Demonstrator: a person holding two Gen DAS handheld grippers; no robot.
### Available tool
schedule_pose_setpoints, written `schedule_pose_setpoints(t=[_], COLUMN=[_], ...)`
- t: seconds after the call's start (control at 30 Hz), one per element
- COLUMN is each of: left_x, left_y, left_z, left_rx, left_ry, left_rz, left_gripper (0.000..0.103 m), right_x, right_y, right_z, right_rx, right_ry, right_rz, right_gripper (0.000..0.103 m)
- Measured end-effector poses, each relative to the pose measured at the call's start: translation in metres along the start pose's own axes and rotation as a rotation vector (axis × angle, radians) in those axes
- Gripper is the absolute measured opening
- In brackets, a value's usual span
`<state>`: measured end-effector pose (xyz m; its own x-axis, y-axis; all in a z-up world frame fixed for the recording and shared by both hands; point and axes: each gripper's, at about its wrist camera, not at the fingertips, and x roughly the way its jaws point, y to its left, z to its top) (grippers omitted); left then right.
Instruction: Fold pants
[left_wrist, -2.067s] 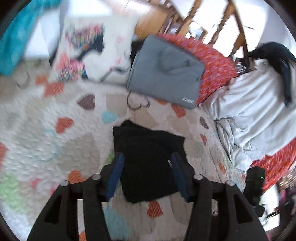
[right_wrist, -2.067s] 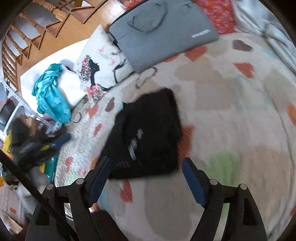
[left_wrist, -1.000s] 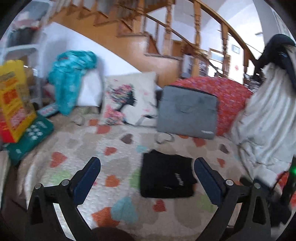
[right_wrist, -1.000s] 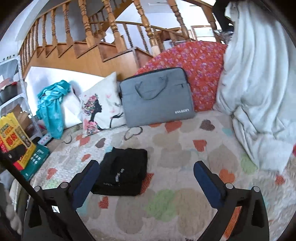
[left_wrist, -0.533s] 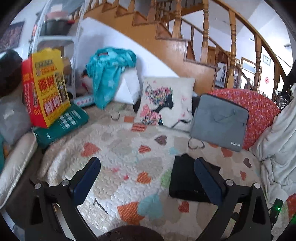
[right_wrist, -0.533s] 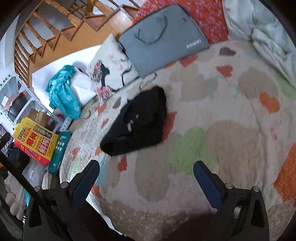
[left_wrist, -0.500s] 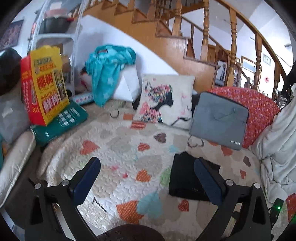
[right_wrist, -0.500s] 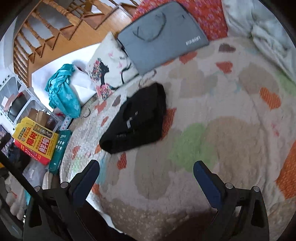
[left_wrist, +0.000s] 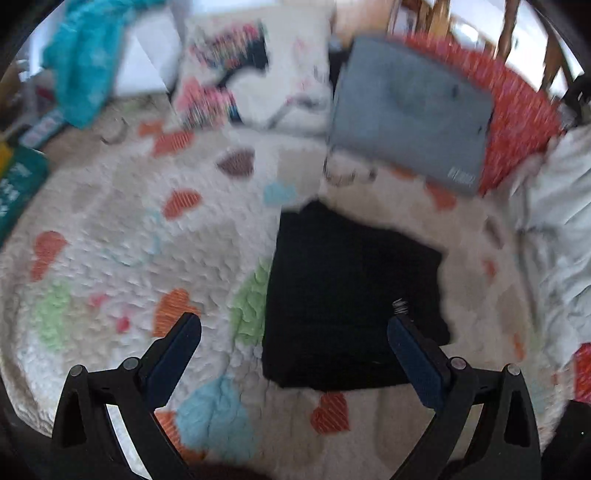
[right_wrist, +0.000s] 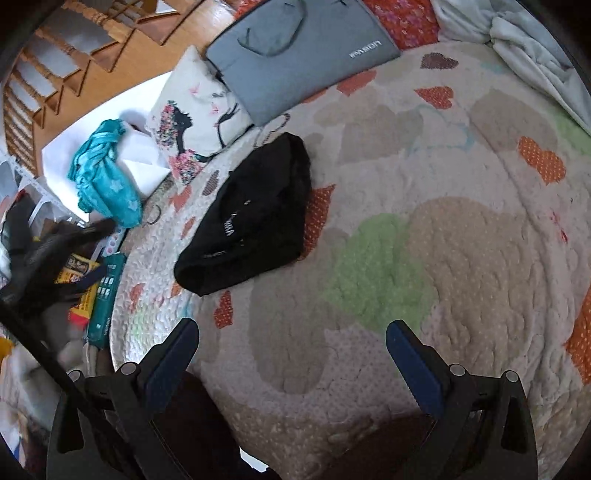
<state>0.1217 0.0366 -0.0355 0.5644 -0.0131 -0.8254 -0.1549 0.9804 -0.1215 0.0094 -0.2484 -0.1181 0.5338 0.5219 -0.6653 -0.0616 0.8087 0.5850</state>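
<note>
The black pants (left_wrist: 351, 299) lie folded into a compact rectangle on the heart-patterned quilt (left_wrist: 129, 240). In the right wrist view the pants (right_wrist: 251, 218) sit left of centre, white lettering facing up. My left gripper (left_wrist: 295, 332) is open and empty, hovering close over the pants' near edge, its right finger over the fabric. My right gripper (right_wrist: 291, 336) is open and empty, above the quilt (right_wrist: 461, 240), well to the near right of the pants. The left wrist view is motion-blurred.
A grey laptop bag (right_wrist: 295, 48), a white printed pillow (right_wrist: 199, 118) and a red cushion (left_wrist: 517, 110) lean at the back. A pale blanket (left_wrist: 554, 240) heaps at the right. Teal cloth (right_wrist: 107, 177) and boxes (right_wrist: 103, 299) lie off the left edge.
The left gripper has tilted down and moved in close over the folded pants, after pulling back and up. The right gripper has shifted slightly closer. Both stay wide open. The pants have not moved.
</note>
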Motion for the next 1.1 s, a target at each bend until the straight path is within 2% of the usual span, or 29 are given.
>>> schedule_pose_setpoints(t=[0.07, 0.1, 0.17, 0.2, 0.27, 0.33, 0.4, 0.47, 0.57, 0.6, 0.63, 0.7, 0.8, 0.9, 1.03, 1.1], left_x=[0.027, 0.040, 0.056, 0.063, 0.066, 0.071, 0.072, 0.070, 0.073, 0.073, 0.072, 0.064, 0.045, 0.026, 0.009, 0.005], left_y=[0.000, 0.003, 0.010, 0.016, 0.023, 0.026, 0.028, 0.027, 0.027, 0.030, 0.034, 0.041, 0.050, 0.057, 0.073, 0.082], left_z=[-0.004, -0.010, -0.021, -0.027, -0.027, -0.029, -0.031, -0.031, -0.032, -0.031, -0.030, -0.030, -0.033, -0.029, -0.017, -0.012], left_rx=[0.008, 0.003, -0.037, -0.069, -0.105, -0.122, -0.121, -0.109, -0.089, -0.090, -0.096, -0.109, -0.103, -0.078, -0.064, -0.064], left_ry=[0.088, 0.147, 0.213, 0.255, 0.277, 0.305, 0.307, 0.304, 0.307, 0.308, 0.307, 0.298, 0.268, 0.202, 0.116, 0.096], left_rz=[-0.015, -0.043, -0.104, -0.146, -0.198, -0.220, -0.231, -0.241, -0.271, -0.288, -0.319, -0.391, -0.431, -0.419, -0.379, -0.365], left_gripper=[0.089, 0.088, 0.088, 0.088, 0.088, 0.088, 0.089, 0.089, 0.090, 0.090, 0.090, 0.090, 0.089, 0.089, 0.089, 0.089], right_x=[-0.001, -0.004, -0.008, -0.006, 0.007, 0.034, 0.062, 0.089, 0.117, 0.118, 0.116, 0.101, 0.080, 0.086, 0.146, 0.188], right_y=[0.000, 0.000, 0.001, 0.002, 0.005, 0.012, 0.018, 0.017, -0.003, -0.008, -0.008, 0.000, 0.022, 0.052, 0.075, 0.070], right_z=[0.006, 0.013, 0.031, 0.045, 0.070, 0.090, 0.099, 0.101, 0.093, 0.090, 0.090, 0.096, 0.122, 0.157, 0.187, 0.192], right_rx=[0.015, 0.022, 0.054, 0.093, 0.163, 0.228, 0.268, 0.302, 0.366, 0.351, 0.337, 0.324, 0.264, 0.210, 0.215, 0.261], right_ry=[0.019, 0.021, 0.010, 0.014, 0.032, 0.071, 0.111, 0.138, 0.166, 0.171, 0.175, 0.167, 0.095, 0.066, 0.156, 0.211], right_rz=[-0.002, 0.011, 0.068, 0.134, 0.271, 0.396, 0.455, 0.415, 0.231, 0.159, 0.165, 0.118, 0.150, 0.249, 0.358, 0.333], right_gripper=[0.103, 0.103, 0.103, 0.103, 0.103, 0.103, 0.103, 0.103, 0.102, 0.096, 0.096, 0.098, 0.098, 0.098, 0.098, 0.098])
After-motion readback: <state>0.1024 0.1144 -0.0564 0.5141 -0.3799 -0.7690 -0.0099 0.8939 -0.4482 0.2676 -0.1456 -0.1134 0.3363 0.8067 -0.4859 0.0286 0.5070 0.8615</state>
